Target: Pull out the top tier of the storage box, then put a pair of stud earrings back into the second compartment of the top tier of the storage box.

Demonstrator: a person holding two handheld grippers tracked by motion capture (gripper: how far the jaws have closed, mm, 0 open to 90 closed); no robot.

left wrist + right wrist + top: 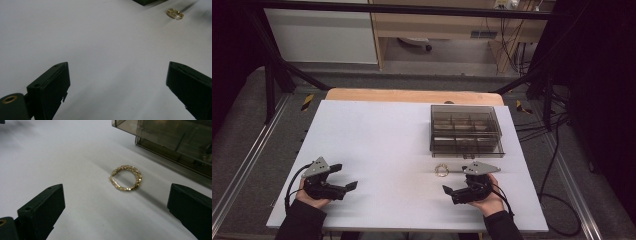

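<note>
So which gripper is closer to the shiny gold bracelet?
The right gripper. It rests just below the gold bracelet, jaws open and apart from it. The left gripper sits far across the white table, also open.

The white board [377, 150] lies flat over a wooden tabletop [412, 95], whose far edge shows as a light strip beyond it. A smoked clear organiser box [466, 131] sits on the board's far right part, lid closed, inner dividers visible through it. The box stands square to the board edges. A black frame [277, 65] surrounds the station, with struts slanting down on both sides. Cables [557, 150] trail across the grey floor at right. Pale wooden furniture [437, 25] stands beyond the table.
</note>
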